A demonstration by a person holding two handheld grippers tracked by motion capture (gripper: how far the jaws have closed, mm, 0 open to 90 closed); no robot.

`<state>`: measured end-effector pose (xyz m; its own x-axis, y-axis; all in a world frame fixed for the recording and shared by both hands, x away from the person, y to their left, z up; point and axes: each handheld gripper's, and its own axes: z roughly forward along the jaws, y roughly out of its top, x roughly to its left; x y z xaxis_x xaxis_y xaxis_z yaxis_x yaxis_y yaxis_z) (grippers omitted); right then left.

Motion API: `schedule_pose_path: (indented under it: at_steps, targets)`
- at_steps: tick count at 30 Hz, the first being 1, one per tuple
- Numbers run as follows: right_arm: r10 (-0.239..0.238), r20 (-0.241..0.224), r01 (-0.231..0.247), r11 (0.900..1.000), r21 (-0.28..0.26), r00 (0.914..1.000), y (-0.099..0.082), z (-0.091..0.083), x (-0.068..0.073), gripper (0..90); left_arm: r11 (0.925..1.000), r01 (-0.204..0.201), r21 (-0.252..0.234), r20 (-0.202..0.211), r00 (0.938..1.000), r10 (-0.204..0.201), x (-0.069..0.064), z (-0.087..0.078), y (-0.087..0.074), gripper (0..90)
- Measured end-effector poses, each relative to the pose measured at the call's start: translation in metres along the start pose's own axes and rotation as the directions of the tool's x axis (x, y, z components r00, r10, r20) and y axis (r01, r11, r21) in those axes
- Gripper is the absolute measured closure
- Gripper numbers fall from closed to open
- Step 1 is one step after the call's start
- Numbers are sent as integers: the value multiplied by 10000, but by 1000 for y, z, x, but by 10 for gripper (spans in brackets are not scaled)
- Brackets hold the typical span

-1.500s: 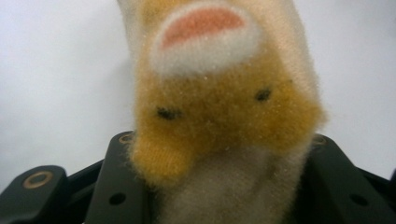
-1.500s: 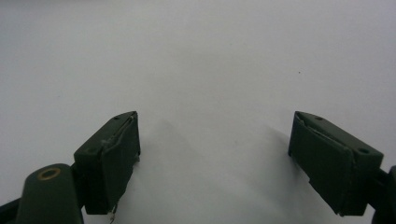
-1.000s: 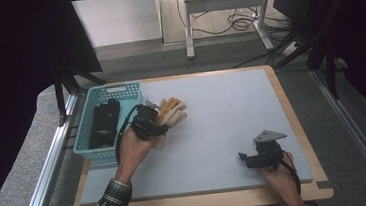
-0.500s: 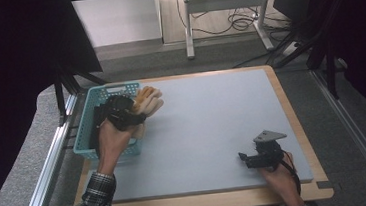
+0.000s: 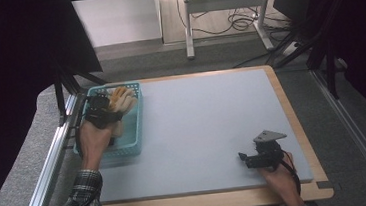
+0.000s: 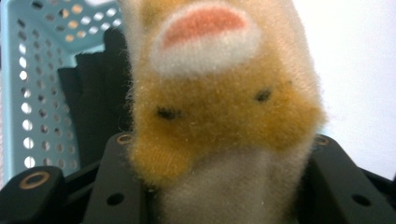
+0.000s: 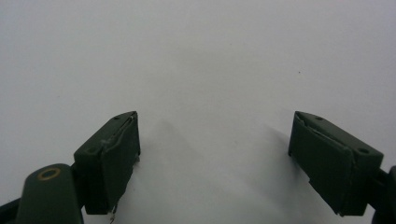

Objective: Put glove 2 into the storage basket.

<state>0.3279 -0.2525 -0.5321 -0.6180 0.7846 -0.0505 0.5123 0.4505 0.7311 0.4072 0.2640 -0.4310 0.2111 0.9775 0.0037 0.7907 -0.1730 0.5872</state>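
High view overhead, claw views close

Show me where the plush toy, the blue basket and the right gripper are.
plush toy [image 6: 219, 116]: left gripper view, its tan furry middle.
blue basket [image 5: 127, 149]: high view, its near rim.
right gripper [image 7: 214, 161]: right gripper view, midway between its open fingertips.

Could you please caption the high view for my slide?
Left gripper holds a plush toy over the blue basket; right gripper rests open.
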Motion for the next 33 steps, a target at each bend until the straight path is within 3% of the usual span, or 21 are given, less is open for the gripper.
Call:
schedule_pose_path:
  at_steps: [8, 17, 22, 24, 27, 30, 33]
  targets:
    - [-1, 1, 1, 10000, -4, 10000, 0, 0, 0, 161, 9969, 502, 608, -171, 9986, -493, 12, 32, 5, 529]
    - [0, 1, 0, 10000, -5, 10000, 0, 0, 0, 161, 9890, 637, 1333, 48, 9979, -649, 6, 68, 13, 516]
    - [2, -2, -2, 10000, -6, 10000, 0, 0, 0, 161, 9810, 669, 1820, 271, 9970, -730, -1, 86, 17, 499]
    - [0, -3, 0, 10000, -10, 10000, 0, 0, 0, 161, 9734, 661, 2195, 425, 9961, -772, 0, 93, 17, 479]
    - [0, -3, 0, 10000, -10, 10000, 0, 0, 0, 161, 9636, 853, 2532, 902, 9897, -1114, 2, 102, 16, 384]
    - [-4, -6, 4, 10000, -12, 10000, 0, 0, 0, 161, 9576, 910, 2733, 844, 9894, -1181, 4, 105, 14, 267]
    - [5, -4, -5, 10000, -12, 10000, 0, 0, 0, 161, 9619, 918, 2575, 936, 9884, -1194, 8, 98, 16, 101]
